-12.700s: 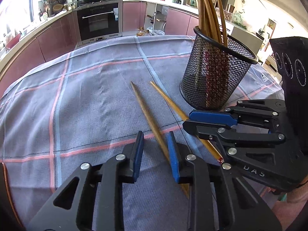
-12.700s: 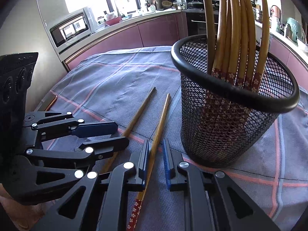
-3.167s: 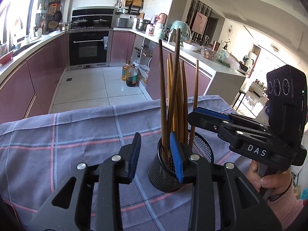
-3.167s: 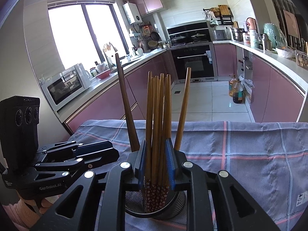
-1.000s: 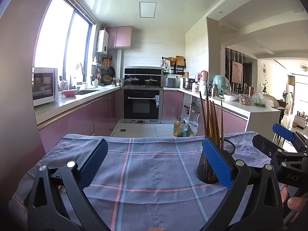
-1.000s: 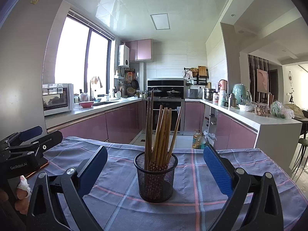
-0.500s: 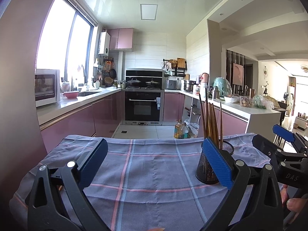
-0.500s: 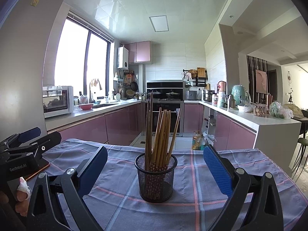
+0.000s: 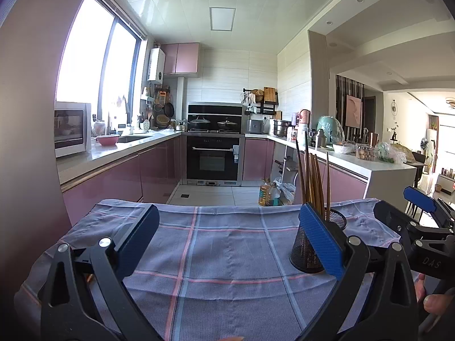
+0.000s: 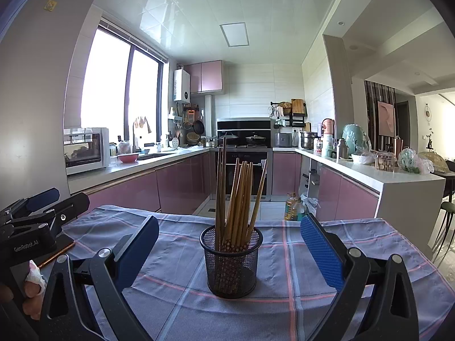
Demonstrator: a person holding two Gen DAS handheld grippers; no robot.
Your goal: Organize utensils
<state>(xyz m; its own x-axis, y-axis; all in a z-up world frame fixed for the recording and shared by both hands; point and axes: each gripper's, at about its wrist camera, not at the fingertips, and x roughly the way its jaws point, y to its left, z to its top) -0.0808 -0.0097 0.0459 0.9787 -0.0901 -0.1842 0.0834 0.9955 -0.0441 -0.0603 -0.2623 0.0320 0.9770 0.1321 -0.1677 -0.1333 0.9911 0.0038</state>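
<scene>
A black mesh holder [image 10: 231, 261] stands upright on the checked blue cloth [image 10: 284, 298], filled with several wooden chopsticks [image 10: 237, 199]. My right gripper [image 10: 230, 253] is wide open, pulled back from the holder, which sits centred between its blue pads. My left gripper [image 9: 230, 244] is also wide open and holds nothing; the holder [image 9: 312, 244] shows partly behind its right pad [image 9: 321, 244], with the chopsticks [image 9: 311, 179] rising above. Each gripper appears at the edge of the other's view, held by a hand.
The cloth [image 9: 216, 255] covers a table whose far edge faces a kitchen with pink cabinets [image 9: 119, 176] and an oven [image 9: 213, 164]. A counter [image 10: 378, 182] with jars and bags runs along the right. No loose utensils show on the cloth.
Over the last second both grippers stay wide open and nearly still. Earlier, two chopsticks lay on the cloth; the grippers carried them into the holder, let go and drew back.
</scene>
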